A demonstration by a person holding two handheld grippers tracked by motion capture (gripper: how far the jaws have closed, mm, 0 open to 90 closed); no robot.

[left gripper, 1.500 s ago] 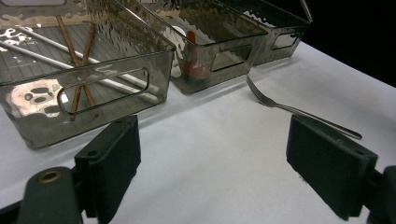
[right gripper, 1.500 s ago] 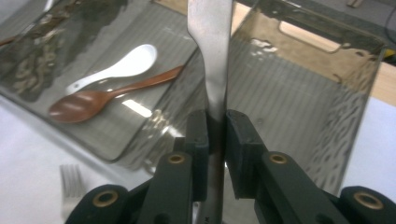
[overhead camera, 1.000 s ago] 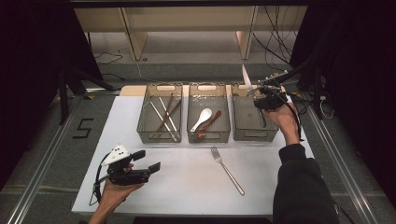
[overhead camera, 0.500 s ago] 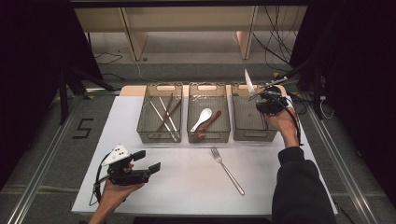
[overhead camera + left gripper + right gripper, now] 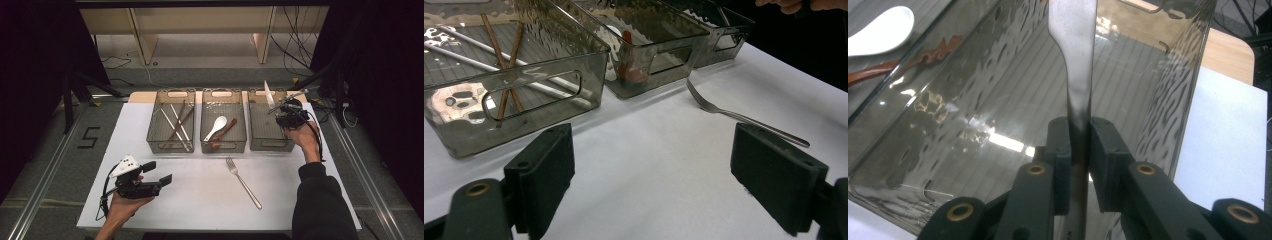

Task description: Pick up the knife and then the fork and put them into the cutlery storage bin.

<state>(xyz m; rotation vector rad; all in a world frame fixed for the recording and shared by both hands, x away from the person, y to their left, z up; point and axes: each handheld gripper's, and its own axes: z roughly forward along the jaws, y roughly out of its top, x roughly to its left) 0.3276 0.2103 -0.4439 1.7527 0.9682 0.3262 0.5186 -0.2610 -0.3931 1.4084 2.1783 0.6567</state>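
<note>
High view: a person's right gripper (image 5: pixel 281 111) hangs over the right-hand bin (image 5: pixel 260 142), its jaws clamped on a table knife (image 5: pixel 269 94) whose pale blade slants up and away above that bin's far rim. Two more clear bins stand just left of it in one row on the white table (image 5: pixel 200 192): the middle bin (image 5: pixel 223 147) holds a white spoon (image 5: pixel 216 127) and a brown spoon (image 5: pixel 223 135), the left-hand bin (image 5: pixel 167 145) holds chopsticks (image 5: pixel 176 122). A fork (image 5: pixel 243 181) lies on the table in front of the right-hand bin, apart from it. The left gripper (image 5: pixel 159 172) rests in the person's hand at the table's near left, well apart from the right-hand bin, jaws apart and holding nothing.

Left gripper view: the two black pads (image 5: pixel 540 172) stand wide apart over bare table. The fork (image 5: pixel 744 119) lies between them farther off, tines toward the bins, with the right-hand bin (image 5: pixel 719 37) at the far end of the row.

Right gripper view: both pads (image 5: pixel 1060 150) press on the knife (image 5: pixel 1075 65) at its narrow neck. The blade rises straight up over the ribbed floor of the right-hand bin (image 5: pixel 1158 115). The white spoon (image 5: pixel 879 37) shows through the bin wall to the left.
</note>
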